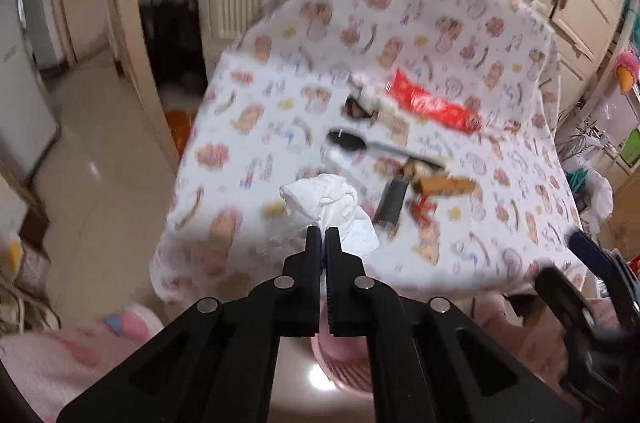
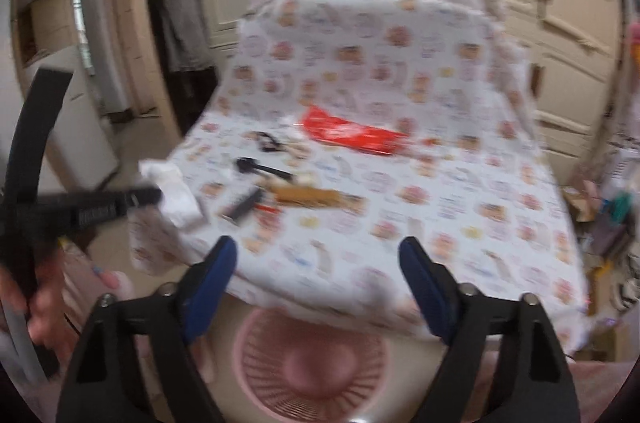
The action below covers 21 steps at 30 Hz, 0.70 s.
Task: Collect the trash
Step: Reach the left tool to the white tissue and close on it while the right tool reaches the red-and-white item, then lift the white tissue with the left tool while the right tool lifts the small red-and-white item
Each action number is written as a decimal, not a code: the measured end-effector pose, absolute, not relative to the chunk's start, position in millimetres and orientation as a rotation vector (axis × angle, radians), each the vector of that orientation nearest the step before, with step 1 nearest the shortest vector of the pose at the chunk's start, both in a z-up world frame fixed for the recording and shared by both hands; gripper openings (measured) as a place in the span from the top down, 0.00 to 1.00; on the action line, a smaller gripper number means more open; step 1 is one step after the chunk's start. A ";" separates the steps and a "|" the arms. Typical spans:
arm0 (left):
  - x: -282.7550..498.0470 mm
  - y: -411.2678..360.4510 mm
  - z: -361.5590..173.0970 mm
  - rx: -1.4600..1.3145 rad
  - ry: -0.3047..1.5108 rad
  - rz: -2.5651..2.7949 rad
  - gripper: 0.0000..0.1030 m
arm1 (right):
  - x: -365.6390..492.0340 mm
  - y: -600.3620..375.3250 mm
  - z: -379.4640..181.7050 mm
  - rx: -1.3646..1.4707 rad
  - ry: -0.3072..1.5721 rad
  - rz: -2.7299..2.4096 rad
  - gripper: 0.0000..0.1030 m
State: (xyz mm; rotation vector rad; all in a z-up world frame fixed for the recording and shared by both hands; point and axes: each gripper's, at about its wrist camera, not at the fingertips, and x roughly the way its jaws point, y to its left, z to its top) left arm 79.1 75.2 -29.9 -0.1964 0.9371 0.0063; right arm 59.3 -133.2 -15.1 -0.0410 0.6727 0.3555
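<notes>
1. The pink basket (image 2: pixel 312 363) stands on the floor at the near edge of the desk (image 2: pixel 460 223), right under both hands; I take it for the bin, so it is my landmark.
2. The left tool (image 1: pixel 323 237) has its jaws pressed together on a crumpled white tissue (image 1: pixel 320 201). The tissue hangs up and away from the basket, over the near left corner of the desk. It has no real long axis, being a loose wad pinched at its lower end.
3. Judging from this, the coming move is a short drop: the basket lies below and toward the person from the tissue, and the left hand is the one that carries it there.
4. The right tool (image 2: pixel 318 263) is spread wide and holds nothing; it hovers directly above the basket and points over the desk.
5. Beyond the basket, more litter lies mid-desk: a red wrapper (image 2: pixel 352 135) farthest, a black spoon (image 2: pixel 260 169) and a brown stick-shaped packet (image 2: pixel 316 197) nearer, each lying roughly crosswise. The right hand is nearer these.
</notes>
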 end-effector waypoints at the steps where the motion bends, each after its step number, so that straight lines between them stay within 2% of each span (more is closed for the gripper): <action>1: 79.4 80.4 -34.0 -0.231 0.955 0.004 0.99 | 68.2 -124.6 -19.3 -0.044 0.684 0.358 0.36; 2: 78.9 83.9 -37.2 -0.258 0.964 0.004 0.99 | 77.7 -116.0 -25.1 -0.038 0.699 0.364 0.47; 5: 80.0 90.5 -41.5 -0.260 0.966 0.042 0.99 | 100.8 -101.4 -42.5 0.011 0.759 0.383 0.62; 8: 80.2 93.9 -43.0 -0.262 0.970 0.043 0.99 | 115.1 -91.1 -61.0 0.016 0.788 0.374 0.68; 13: 83.4 91.2 -45.2 -0.237 0.980 0.048 0.99 | 126.2 -87.1 -71.7 0.036 0.802 0.373 0.69; 15: 84.9 90.1 -45.4 -0.238 0.978 0.038 0.99 | 131.6 -83.6 -73.3 0.023 0.796 0.353 0.73; 17: 84.9 88.2 -45.8 -0.226 0.975 0.041 0.99 | 135.5 -81.4 -73.3 0.011 0.801 0.341 0.84; 21: 84.2 87.4 -43.4 -0.238 0.965 0.029 0.99 | 134.3 -82.9 -69.5 0.011 0.791 0.322 0.88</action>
